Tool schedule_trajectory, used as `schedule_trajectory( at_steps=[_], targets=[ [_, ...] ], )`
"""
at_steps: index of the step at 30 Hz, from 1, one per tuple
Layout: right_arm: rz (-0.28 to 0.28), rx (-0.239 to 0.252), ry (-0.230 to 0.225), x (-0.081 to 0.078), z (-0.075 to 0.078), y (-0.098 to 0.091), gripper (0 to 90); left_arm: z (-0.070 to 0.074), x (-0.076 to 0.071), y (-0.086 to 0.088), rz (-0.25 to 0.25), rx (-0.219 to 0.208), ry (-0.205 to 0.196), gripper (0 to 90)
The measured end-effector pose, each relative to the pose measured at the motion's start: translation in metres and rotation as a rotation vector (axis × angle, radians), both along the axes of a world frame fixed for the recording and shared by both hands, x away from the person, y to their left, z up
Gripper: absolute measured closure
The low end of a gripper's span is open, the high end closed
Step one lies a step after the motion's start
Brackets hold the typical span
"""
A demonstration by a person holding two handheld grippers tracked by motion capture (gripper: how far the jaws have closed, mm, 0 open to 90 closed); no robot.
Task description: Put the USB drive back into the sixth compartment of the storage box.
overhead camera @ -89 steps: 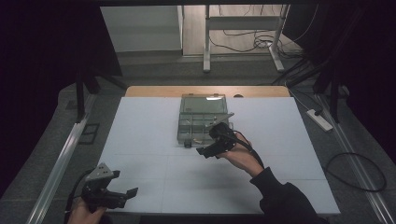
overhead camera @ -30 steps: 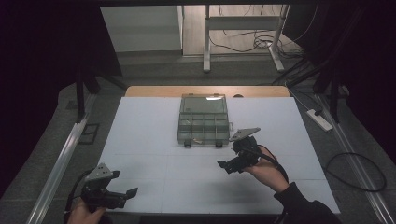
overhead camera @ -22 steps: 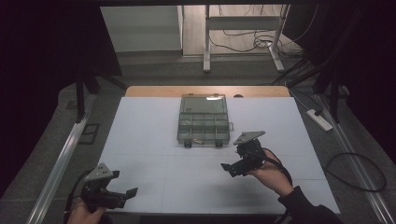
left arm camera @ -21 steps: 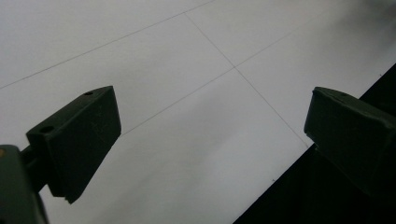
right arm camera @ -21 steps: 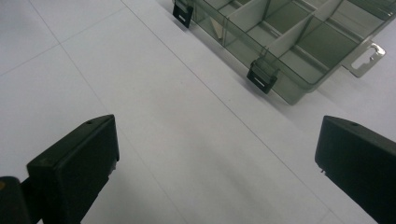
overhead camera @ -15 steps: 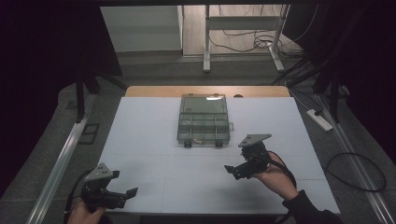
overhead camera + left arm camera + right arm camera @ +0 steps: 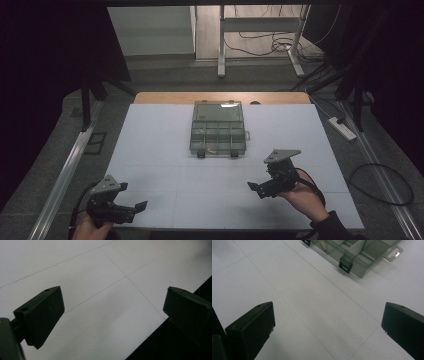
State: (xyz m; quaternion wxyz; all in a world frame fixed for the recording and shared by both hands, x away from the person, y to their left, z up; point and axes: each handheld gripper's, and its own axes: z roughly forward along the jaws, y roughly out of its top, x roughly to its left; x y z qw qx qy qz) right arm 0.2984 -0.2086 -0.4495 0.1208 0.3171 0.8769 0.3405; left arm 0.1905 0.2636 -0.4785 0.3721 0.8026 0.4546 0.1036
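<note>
A white worktop [image 7: 165, 145] scored with thin grid lines spreads under the overhead camera, its wooden far edge butting onto a dim floor strewn with cables. Near the middle of the far half sits a clear plastic compartment box [image 7: 217, 127], its lid standing open toward the back so the divided trays face upward and can be reached from the person's side. Two black latches [image 7: 345, 264] hang loose along the front wall, a sign the box is unfastened rather than shut for carrying; a hanging tab juts from its right side. What lies in the compartments is too small to make out.

The right claw [image 7: 256, 188], held in a hand at the near right of the worktop, hovers low over bare surface, well apart from the box and pointing leftward across the sheet. Its jaws stand wide apart with nothing between them, and its own camera looks past them to the box's front corner, which suggests the hand is parked within easy return of the box.

The left claw [image 7: 135, 206] waits at the near left edge, jaws likewise spread wide and empty, over the corner of the sheet where it meets the dark drop beyond. It appears to be idling there, out of the other hand's way.
</note>
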Motion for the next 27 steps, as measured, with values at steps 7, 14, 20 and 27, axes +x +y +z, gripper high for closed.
schedule_trajectory(
  at_steps=[7,14,20,27],
  targets=[
    [-0.023,-0.001,-0.01,-0.007,0.001,-0.012,0.0,0.0,0.0,0.0,0.006,0.004,-0.003,3.4],
    [-0.047,-0.008,-0.013,-0.017,0.0,-0.023,0.0,0.0,0.0,-0.001,0.011,0.012,-0.004,3.2],
    [-0.073,-0.016,-0.016,-0.024,-0.001,-0.033,0.0,0.001,0.0,-0.003,0.022,0.026,-0.003,2.6],
    [-0.112,-0.008,-0.021,-0.032,0.0,-0.045,0.0,0.001,0.001,-0.003,0.031,0.033,-0.009,2.1]
  ],
)
